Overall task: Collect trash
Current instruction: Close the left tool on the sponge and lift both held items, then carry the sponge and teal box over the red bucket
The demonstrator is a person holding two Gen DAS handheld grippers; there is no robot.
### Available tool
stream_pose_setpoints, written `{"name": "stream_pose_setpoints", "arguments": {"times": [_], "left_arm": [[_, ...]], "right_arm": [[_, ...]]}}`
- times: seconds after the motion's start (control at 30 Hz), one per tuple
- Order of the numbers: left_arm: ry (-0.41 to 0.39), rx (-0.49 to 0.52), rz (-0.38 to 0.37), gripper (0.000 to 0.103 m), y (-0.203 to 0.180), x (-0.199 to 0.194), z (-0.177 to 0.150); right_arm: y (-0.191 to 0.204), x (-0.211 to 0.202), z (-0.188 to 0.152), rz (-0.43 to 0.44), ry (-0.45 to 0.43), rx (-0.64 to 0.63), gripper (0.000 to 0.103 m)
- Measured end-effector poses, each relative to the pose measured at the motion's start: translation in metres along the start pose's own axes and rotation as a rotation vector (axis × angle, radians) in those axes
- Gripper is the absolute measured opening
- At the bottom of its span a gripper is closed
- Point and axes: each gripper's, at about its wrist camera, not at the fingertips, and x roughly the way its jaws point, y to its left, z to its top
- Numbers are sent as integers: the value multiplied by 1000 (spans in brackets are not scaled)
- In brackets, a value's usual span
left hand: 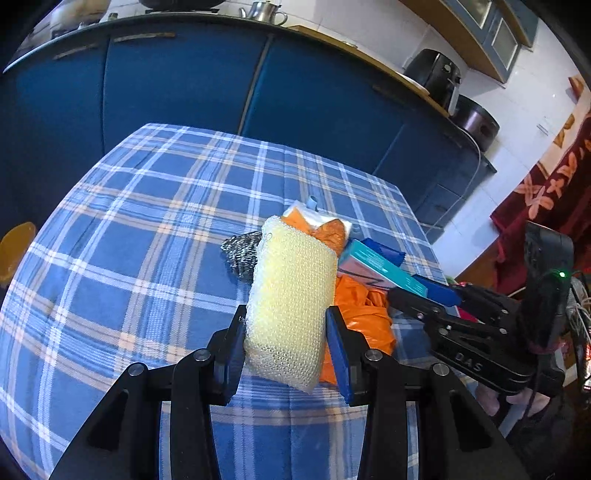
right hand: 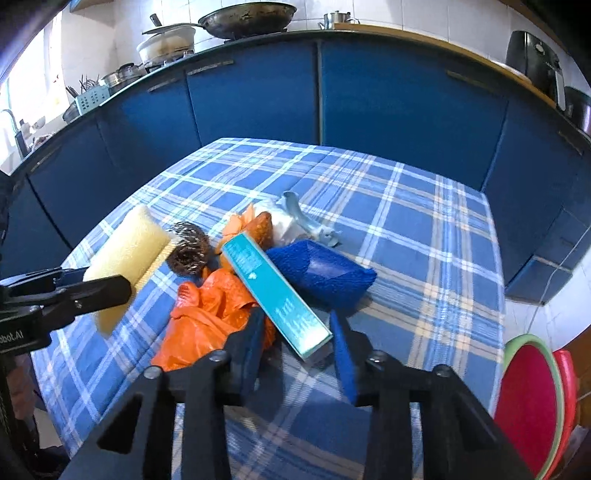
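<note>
A yellow mesh sponge is held above the checked tablecloth, with my left gripper shut on its lower end. The same sponge shows at the left of the right wrist view. Trash lies piled mid-table: a teal carton, an orange plastic bag, a steel scourer, a blue cloth pad and white paper. My right gripper stands around the carton's near end; a gap shows beside the left pad, so it is open.
Blue kitchen cabinets ring the table's far side, with pans on the counter. A red bowl with a green rim sits off the table's right edge. A pale blue plastic piece lies behind the pile.
</note>
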Motion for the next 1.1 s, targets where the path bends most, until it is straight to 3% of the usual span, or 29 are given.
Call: {"name": "stream_pose_setpoints", "arguments": {"times": [0.17, 0.57, 1.1], "left_arm": [[-8, 17, -10, 42, -10, -3, 1], [-23, 79, -61, 42, -50, -6, 8], [30, 261, -194, 42, -157, 23, 8]], "right_arm": [[-2, -15, -6, 1, -42, 23, 29], [-26, -87, -26, -36, -189, 136, 28], [-104, -148, -85, -294, -217, 404, 28]]}}
